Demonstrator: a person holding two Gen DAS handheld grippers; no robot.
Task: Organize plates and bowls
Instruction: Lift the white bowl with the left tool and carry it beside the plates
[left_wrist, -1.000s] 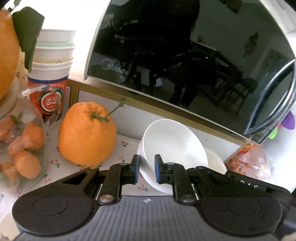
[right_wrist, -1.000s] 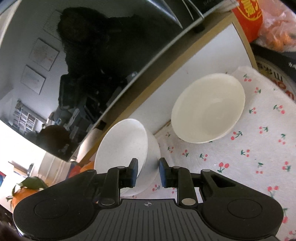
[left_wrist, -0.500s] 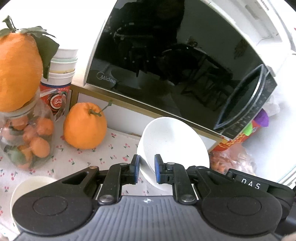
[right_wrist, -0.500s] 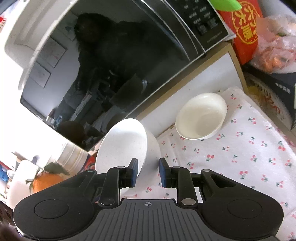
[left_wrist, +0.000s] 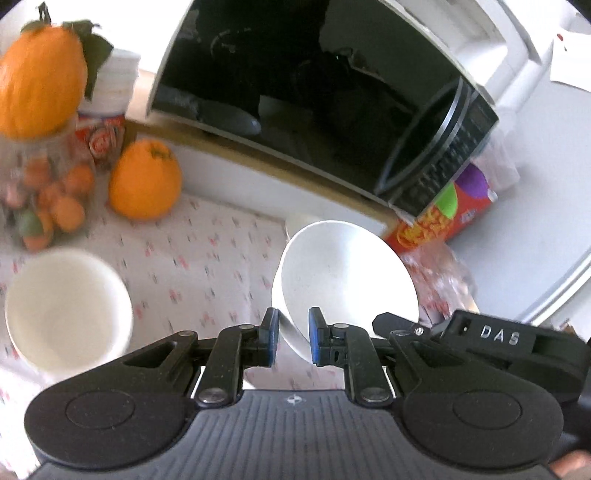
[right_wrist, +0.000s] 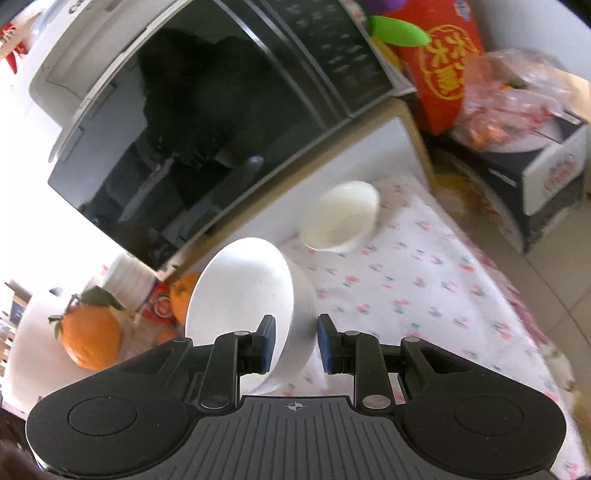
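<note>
A white bowl (left_wrist: 343, 280) hangs tilted above the cherry-print tablecloth (left_wrist: 207, 266), its opening facing the cameras. My left gripper (left_wrist: 291, 341) is shut on its lower left rim. My right gripper (right_wrist: 295, 343) is shut on the wall of the same bowl (right_wrist: 240, 295); in the left wrist view its black housing (left_wrist: 491, 336) shows at the bowl's lower right. A cream bowl (left_wrist: 66, 306) stands on the cloth at the left. A smaller white bowl (right_wrist: 343, 221) stands on the cloth by the white cabinet front.
A black microwave (left_wrist: 314, 96) sits on a white cabinet behind the cloth. Left of it are a large orange (left_wrist: 144, 181), a jar of small oranges (left_wrist: 48, 199) and stacked paper cups (left_wrist: 110, 92). A red box (right_wrist: 447, 70) and a bagged carton (right_wrist: 517, 147) stand at the right.
Both grippers have drawn back and upward from the microwave, carrying the white bowl. The microwave and small bowl look smaller, and the cream bowl has come into the left wrist view.
</note>
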